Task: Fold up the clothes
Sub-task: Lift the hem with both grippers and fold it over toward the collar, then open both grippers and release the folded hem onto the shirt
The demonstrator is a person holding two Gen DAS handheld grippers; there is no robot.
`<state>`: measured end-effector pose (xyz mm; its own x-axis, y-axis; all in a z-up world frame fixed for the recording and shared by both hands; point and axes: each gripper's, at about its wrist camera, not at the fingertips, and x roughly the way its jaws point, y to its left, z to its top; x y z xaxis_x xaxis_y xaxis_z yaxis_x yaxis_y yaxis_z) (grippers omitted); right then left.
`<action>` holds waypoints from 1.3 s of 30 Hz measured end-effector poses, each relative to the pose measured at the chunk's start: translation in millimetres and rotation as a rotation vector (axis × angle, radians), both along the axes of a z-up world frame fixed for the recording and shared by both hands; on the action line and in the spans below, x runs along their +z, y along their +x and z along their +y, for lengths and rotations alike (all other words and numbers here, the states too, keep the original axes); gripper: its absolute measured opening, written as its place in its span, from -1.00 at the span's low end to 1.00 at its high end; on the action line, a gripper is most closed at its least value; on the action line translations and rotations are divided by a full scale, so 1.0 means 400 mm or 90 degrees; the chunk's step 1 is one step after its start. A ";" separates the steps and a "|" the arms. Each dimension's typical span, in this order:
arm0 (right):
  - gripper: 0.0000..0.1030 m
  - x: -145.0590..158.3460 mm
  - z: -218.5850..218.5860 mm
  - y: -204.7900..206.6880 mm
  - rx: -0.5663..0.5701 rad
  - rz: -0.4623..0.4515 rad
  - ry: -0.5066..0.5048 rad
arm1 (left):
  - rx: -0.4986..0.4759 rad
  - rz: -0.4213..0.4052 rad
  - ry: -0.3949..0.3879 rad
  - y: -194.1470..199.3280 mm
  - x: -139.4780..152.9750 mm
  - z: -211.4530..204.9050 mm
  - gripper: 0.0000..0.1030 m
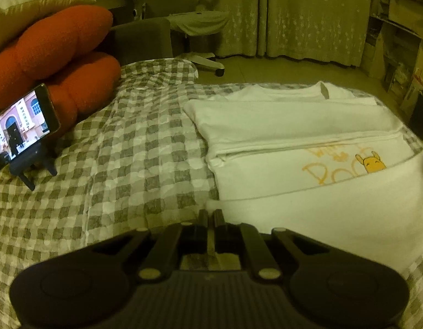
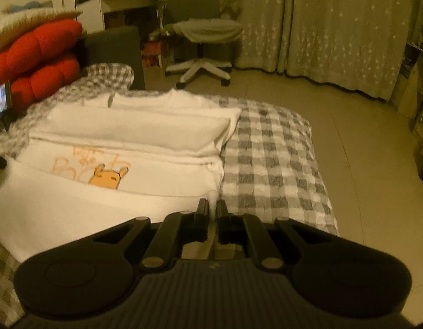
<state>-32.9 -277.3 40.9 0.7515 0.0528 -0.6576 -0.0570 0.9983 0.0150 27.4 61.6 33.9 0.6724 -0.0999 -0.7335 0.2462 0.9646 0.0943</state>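
Here, both tools clamped on white shirt, checked bedspread, curtained room

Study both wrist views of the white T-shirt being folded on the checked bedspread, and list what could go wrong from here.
1. Both grippers, left and right, pinch the near hem of the white T-shirt by thin edges; the fabric may slip out mid-fold.
2. The sleeves already folded inward could shift if the hem is pulled unevenly.
3. The shirt lies near the edge of the bedspread; a sideways drag might pull it toward the floor.
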 end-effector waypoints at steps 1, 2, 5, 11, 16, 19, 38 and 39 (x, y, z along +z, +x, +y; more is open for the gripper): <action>-0.89 -0.007 -0.004 0.005 -0.005 0.015 0.003 | -0.001 0.004 0.010 0.002 -0.006 -0.006 -0.91; -0.89 -0.019 -0.004 0.012 -0.009 0.035 0.002 | -0.004 0.003 0.019 0.003 -0.008 -0.011 -0.90; -0.88 -0.024 0.011 0.010 0.000 0.033 -0.020 | -0.001 0.004 0.015 0.005 -0.004 -0.011 -0.89; -0.88 -0.017 -0.006 0.003 -0.019 0.037 0.006 | 0.018 0.009 -0.017 0.014 0.000 0.006 -0.83; -0.85 -0.013 0.001 0.001 -0.020 0.028 -0.009 | 0.020 -0.009 -0.020 0.013 0.007 0.004 -0.83; -0.69 -0.002 0.000 -0.006 -0.032 0.013 -0.027 | 0.052 -0.018 -0.032 0.021 0.020 0.024 -0.83; -0.64 0.006 0.231 -0.116 0.230 0.010 0.019 | -0.106 -0.047 -0.027 -0.162 -0.001 -0.175 -0.80; -0.64 0.005 0.245 -0.121 0.239 0.010 0.017 | -0.115 -0.045 -0.021 -0.169 -0.009 -0.192 -0.80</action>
